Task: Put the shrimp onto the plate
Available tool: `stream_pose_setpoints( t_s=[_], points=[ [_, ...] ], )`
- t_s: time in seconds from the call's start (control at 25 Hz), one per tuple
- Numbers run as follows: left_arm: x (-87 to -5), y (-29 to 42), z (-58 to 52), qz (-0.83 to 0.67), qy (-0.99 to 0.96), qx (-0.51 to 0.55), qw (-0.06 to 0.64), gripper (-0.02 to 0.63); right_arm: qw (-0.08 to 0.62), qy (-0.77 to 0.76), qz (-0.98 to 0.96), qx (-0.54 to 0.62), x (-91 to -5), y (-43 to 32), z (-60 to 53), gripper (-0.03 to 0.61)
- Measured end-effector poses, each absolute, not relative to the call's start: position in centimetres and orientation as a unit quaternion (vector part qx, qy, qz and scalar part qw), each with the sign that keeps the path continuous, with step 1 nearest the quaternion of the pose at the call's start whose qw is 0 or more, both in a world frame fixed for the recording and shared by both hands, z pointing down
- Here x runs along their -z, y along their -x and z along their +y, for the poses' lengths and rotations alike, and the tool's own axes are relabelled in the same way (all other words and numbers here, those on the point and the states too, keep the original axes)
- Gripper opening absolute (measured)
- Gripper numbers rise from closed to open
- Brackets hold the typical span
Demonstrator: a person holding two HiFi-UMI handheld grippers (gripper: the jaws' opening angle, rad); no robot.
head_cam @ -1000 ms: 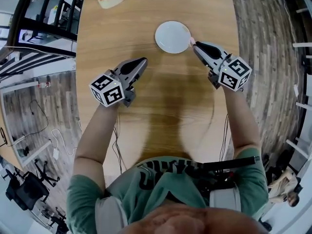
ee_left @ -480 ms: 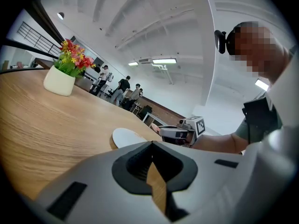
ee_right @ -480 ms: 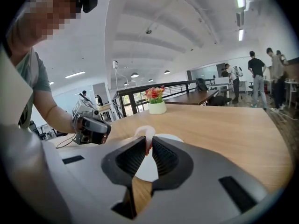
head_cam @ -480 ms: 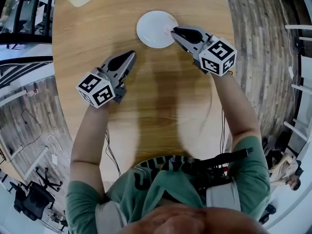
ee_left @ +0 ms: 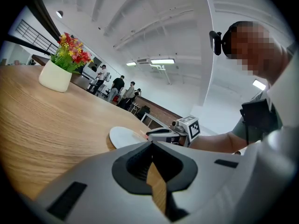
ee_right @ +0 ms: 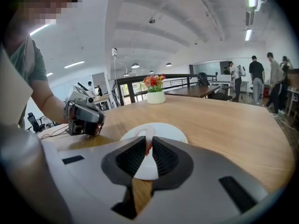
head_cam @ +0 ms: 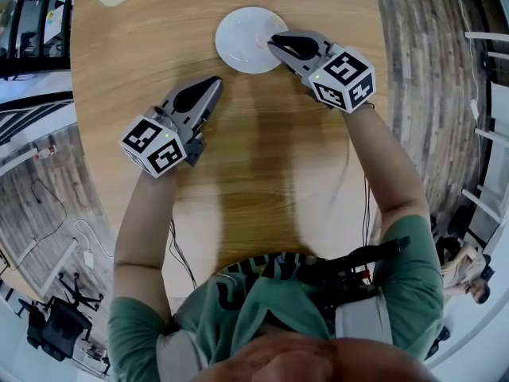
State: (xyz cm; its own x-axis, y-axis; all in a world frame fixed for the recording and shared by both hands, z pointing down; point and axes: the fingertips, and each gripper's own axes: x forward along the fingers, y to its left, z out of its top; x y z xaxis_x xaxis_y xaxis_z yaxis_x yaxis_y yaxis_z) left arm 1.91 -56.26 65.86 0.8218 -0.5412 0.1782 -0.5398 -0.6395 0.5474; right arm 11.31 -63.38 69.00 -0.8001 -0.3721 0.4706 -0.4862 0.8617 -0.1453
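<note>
Grips the shrimp [ee_right: 149, 141] in right fingers [head_cam: 293, 48] just over plate [head_cam: 237, 32]; holds left fingers [head_cam: 199, 96] shut, empty, near plate.

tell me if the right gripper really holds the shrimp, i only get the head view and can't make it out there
Observer: Yes. In the right gripper view the right gripper is shut on the curled pale pink shrimp, pinched between its jaw tips.
Operator: is it over the plate
Observer: Yes, that view shows the round white plate right behind the shrimp. I cannot tell whether they touch.
Operator: left gripper free
Observer: Its own view shows the left gripper with jaws together and nothing between them.
</note>
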Motion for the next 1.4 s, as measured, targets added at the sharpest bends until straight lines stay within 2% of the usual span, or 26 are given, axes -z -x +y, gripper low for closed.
stream_pose_setpoints(
  t_s=[0.4, 0.44, 0.52, 0.56, 0.64, 1.4],
  points=[
    [-65.6, -2.0, -56.5, -0.294, -0.910, 0.005, 0.293, -0.003, 0.240, -0.236, -0.935, -0.111, -69.9, -10.3, -64.3, 0.049],
    [-65.6, -2.0, -56.5, -0.294, -0.911, 0.006, 0.291, -0.005, 0.232, -0.238, -0.937, -0.107, -69.6, -10.2, -64.4, 0.064],
    [-65.6, -2.1, -56.5, -0.292, -0.911, 0.003, 0.291, -0.004, 0.217, -0.240, -0.940, -0.105, -68.7, -10.0, -64.6, 0.223],
    [-65.7, -2.1, -56.4, -0.292, -0.911, 0.002, 0.291, -0.003, 0.211, -0.241, -0.942, -0.104, -68.4, -10.0, -64.6, 0.260],
    [-65.7, -2.1, -56.4, -0.292, -0.911, 0.001, 0.290, -0.003, 0.206, -0.242, -0.943, -0.099, -67.9, -10.0, -64.7, 0.282],
    [-62.1, -1.4, -54.1, -0.305, -0.910, 0.017, 0.280, -0.004, 0.194, -0.264, -0.940, -0.100, -64.0, -11.6, -62.6, 0.284]
  ],
)
